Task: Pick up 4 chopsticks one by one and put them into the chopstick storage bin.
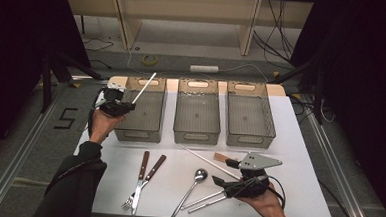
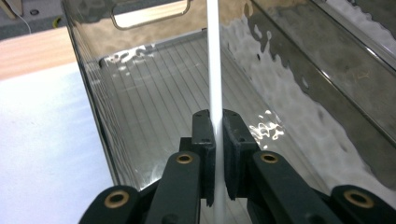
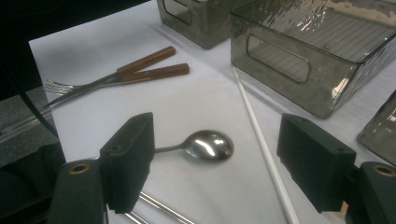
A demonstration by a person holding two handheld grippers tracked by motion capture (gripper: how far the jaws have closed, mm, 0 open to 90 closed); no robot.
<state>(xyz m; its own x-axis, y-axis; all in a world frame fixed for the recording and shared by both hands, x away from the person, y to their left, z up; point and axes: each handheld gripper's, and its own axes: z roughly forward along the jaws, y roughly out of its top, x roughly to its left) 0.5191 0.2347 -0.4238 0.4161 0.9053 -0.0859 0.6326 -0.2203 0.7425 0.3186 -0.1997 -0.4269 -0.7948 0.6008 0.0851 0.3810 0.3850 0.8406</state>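
Note:
My left gripper (image 1: 122, 106) is shut on a white chopstick (image 1: 144, 87) and holds it over the left smoky bin (image 1: 141, 128). In the left gripper view the chopstick (image 2: 214, 60) runs up between the pads (image 2: 204, 135) above the ribbed bin floor (image 2: 154, 88). My right gripper (image 1: 222, 172) stands open near the table's front right, low over the cutlery. In the right gripper view a spoon (image 3: 205, 144) lies between the wide-apart jaws and a second white chopstick (image 3: 261, 140) lies just right of it.
Middle bin (image 1: 196, 134) and right bin (image 1: 248, 136) stand in a row behind the cutlery. A wooden-handled fork (image 1: 138, 183) and knife (image 1: 150, 176) lie front left. More metal utensils (image 1: 203, 201) lie under the right hand. The white table (image 1: 299, 144) ends close on the right.

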